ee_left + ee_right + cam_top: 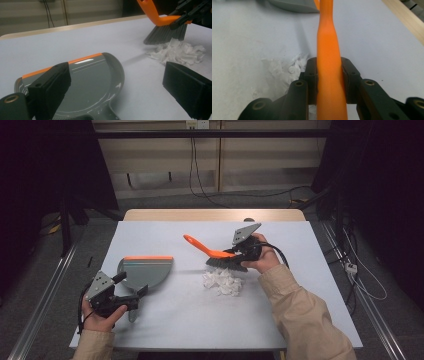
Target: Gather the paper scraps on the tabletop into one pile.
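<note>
Forearms in tan sleeves come in at the near edge, and we start with the left gripper (131, 300), which sits low by the near-left part of the white tabletop (200, 320). Its fingers (50, 87) stand wide apart with nothing pressed between them; in the left gripper view the narrow handle end of the grey dustpan (145, 271) lies in the gap, so we judge that this hand is placed ready to take or steady the pan. The pan lies flat, its orange lip (148, 258) along the far edge and its open side toward the table's middle, which would let a sweep run into it. Farther in and to the right lies the pile of torn white paper scraps (224, 281), well apart from the pan. Just beyond the pile, the right gripper (235, 254) is clamped on the orange handle of the brush (220, 257); the right gripper view shows both fingers (310, 80) pressed on either side of it. We hold the brush tilted, its dark bristles (226, 264) down at the far edge of the scraps, handle pointing up and away to the left, so a pull would drag the paper toward the pan. Beyond the tabletop's wooden far edge, cables hang down the wall (200, 165).
</note>
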{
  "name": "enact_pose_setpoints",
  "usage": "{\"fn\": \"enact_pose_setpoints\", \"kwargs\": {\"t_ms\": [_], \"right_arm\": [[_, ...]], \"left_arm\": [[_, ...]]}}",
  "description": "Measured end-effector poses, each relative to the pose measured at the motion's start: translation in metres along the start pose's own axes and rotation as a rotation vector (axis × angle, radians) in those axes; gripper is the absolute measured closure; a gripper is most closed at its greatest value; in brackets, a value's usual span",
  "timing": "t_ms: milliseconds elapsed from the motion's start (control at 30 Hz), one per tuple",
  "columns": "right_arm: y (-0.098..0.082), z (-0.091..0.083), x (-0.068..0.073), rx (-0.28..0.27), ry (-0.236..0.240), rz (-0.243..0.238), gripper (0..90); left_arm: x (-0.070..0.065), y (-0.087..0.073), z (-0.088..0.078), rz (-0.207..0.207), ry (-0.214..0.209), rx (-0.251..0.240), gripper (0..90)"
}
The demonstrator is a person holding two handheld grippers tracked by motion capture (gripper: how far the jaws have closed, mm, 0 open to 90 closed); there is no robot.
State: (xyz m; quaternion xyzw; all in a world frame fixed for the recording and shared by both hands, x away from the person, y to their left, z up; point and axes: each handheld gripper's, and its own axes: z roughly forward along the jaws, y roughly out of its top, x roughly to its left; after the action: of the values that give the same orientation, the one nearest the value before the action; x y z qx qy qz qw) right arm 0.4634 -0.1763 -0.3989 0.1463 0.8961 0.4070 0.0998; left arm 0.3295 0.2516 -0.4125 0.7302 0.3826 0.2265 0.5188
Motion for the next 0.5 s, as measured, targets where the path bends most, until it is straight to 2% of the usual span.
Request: {"fn": "enact_pose_setpoints", "kwargs": {"t_ms": [100,167,267,333,500], "right_arm": [[0.002,-0.006,-0.002,-0.018,-0.035,0.036,71.4],[0.002,-0.009,-0.004,-0.034,-0.032,0.058,71.4],[0.004,-0.011,-0.004,-0.018,-0.021,0.075,71.4],[0.005,-0.013,-0.002,-0.018,-0.025,0.064,71.4],[0.011,-0.021,0.004,-0.054,-0.013,0.091,71.4]], "left_arm": [[0.001,-0.001,0.001,-0.005,-0.001,0.002,7.6],[0.002,-0.001,0.001,-0.005,-0.003,0.004,7.6],[0.002,-0.001,0.002,-0.008,-0.01,0.003,7.6],[0.002,-0.001,0.002,-0.005,-0.013,0.002,7.6],[0.002,-0.002,0.003,-0.005,-0.017,0.007,7.6]]}}
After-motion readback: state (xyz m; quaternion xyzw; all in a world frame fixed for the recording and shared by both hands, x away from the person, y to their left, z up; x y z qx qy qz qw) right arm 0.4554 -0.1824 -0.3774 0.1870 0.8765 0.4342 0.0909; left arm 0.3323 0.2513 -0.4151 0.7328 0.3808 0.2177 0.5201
